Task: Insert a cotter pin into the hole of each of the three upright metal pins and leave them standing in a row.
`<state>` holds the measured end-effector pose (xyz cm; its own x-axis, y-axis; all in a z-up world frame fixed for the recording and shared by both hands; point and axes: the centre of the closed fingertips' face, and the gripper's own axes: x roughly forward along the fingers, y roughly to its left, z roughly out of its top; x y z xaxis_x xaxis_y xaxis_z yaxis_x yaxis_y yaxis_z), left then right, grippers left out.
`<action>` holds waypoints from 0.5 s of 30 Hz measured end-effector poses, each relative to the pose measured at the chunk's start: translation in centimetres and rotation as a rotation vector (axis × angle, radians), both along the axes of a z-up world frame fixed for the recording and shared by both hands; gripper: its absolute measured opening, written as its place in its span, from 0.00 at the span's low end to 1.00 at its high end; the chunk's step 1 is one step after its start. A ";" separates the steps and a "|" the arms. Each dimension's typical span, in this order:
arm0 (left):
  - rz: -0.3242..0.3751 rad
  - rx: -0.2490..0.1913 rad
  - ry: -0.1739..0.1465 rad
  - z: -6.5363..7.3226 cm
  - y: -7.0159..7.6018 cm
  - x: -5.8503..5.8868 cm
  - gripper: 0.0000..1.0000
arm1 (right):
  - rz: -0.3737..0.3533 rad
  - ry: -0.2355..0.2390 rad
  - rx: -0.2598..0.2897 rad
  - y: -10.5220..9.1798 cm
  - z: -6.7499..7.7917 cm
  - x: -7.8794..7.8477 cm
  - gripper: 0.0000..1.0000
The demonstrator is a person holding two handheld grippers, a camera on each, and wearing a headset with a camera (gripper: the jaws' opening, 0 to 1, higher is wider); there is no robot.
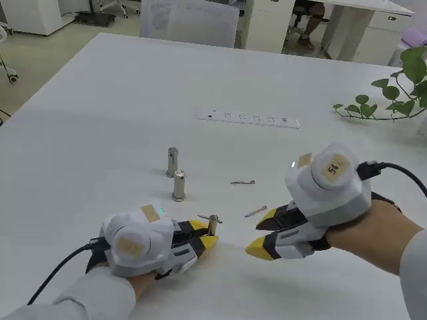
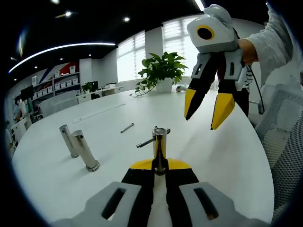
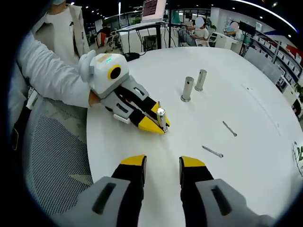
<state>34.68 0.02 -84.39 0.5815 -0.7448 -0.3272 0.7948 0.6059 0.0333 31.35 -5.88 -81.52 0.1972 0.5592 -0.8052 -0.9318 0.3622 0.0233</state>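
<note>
**1 pin fitted, 2 waiting**

You are gripping the near metal pin (image 2: 159, 142) low on its body with the left gripper (image 1: 203, 237), jaws clenched. That is probably keeping it steady and upright on the table (image 1: 100, 100) with its top hole clear. A cotter pin (image 2: 146, 142) is sitting through that hole, poking out sideways just below the shiny cap. You are holding the right gripper (image 3: 162, 165) near it, jaws apart and carrying nothing. The 2 bare pins (image 1: 179, 186) are standing upright, close together, farther back. The 2 loose cotter pins (image 1: 255, 211) are lying flat to their right, near your right gripper.
</note>
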 end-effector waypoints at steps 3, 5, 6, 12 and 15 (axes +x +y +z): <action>0.043 -0.005 0.005 0.1 1.5 0.6 0.05 | -0.008 0.000 0.005 -0.1 0.0 0.1 0.30; 0.068 -0.003 0.004 0.1 2.7 1.1 0.05 | -0.009 0.000 0.008 0.0 0.0 0.0 0.30; 0.081 -0.004 0.009 0.2 3.3 1.2 0.05 | -0.009 0.001 0.009 0.0 0.0 0.0 0.30; 0.124 0.008 0.006 0.3 6.0 1.9 0.05 | -0.015 -0.001 0.019 0.1 0.0 0.2 0.30; 0.138 0.004 0.009 0.3 7.1 2.1 0.05 | -0.018 -0.002 0.023 0.2 0.1 0.4 0.29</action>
